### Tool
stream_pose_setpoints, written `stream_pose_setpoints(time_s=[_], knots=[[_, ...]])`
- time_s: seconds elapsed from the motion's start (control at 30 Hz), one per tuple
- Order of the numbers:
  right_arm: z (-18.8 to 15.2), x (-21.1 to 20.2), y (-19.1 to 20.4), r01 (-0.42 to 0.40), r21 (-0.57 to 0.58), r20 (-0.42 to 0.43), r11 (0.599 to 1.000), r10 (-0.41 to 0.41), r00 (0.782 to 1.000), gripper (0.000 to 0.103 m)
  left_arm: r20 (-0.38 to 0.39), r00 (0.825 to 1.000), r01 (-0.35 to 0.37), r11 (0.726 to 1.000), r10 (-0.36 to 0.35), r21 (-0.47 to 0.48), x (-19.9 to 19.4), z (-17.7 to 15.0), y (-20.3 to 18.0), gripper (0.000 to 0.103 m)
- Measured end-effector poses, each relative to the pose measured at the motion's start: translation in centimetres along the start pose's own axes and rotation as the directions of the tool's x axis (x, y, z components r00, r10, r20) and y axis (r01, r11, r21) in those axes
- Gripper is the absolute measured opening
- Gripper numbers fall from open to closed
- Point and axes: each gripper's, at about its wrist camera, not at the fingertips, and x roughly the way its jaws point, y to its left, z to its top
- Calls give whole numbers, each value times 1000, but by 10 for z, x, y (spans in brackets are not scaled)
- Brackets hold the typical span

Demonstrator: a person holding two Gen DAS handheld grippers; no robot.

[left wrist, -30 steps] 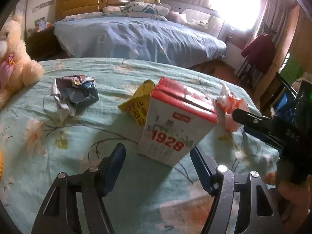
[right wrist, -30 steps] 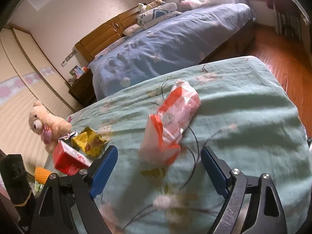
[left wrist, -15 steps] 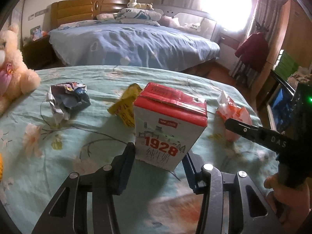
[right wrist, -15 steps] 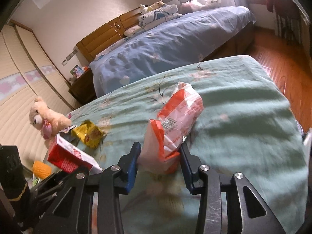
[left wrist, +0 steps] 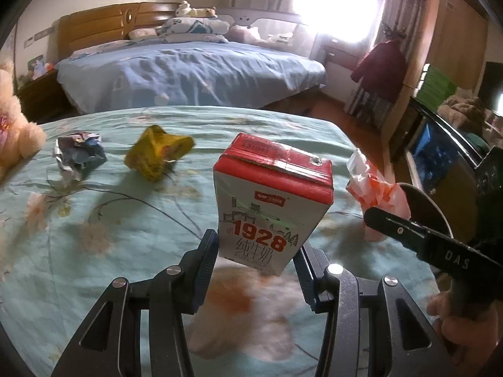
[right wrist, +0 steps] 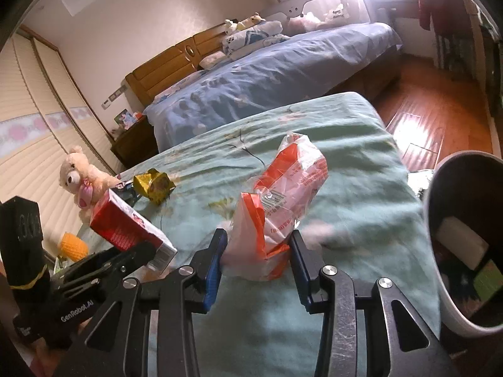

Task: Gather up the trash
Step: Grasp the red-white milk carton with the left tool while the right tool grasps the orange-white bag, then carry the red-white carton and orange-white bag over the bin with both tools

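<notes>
Trash is in both tongs at once. The left gripper (left wrist: 256, 253) is pinching a red-and-white milk carton (left wrist: 270, 201) by its lower sides, and the carton looks lifted clear of the green flowered bedspread (left wrist: 125, 235), upright with a slight tilt. The right gripper (right wrist: 257, 251) is clamped on an orange-and-white plastic wrapper (right wrist: 283, 194), its blue pads pressed into the crumpled lower end while the rest of the bag sticks up and away.

Farther back on the bedspread lie a crumpled yellow wrapper (left wrist: 158, 152) and, just to its left, a ball of crumpled paper (left wrist: 78, 157), the two near each other but apart. A cream teddy bear (right wrist: 83, 177) sits at the far left edge of the bed.

A grey bin (right wrist: 440, 245) stands off the right side of the bed, close to the right gripper, with a white block and other bits visible inside. Beyond is a second bed with a blue cover (right wrist: 267, 75).
</notes>
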Motion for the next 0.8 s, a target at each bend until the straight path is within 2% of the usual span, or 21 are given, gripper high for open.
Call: stream_pose_setpoints(time_s=[0.47,0.8], knots=[[-22,-56,-34,44,45,50,998,-46,998,40,-19,998,66,995,-65,76,-5,-11,-50,46],[-28,-80,-60,94,88,83,992,-102,991,40,-39,994,105,986,-100,129,1,-13,-82,46]])
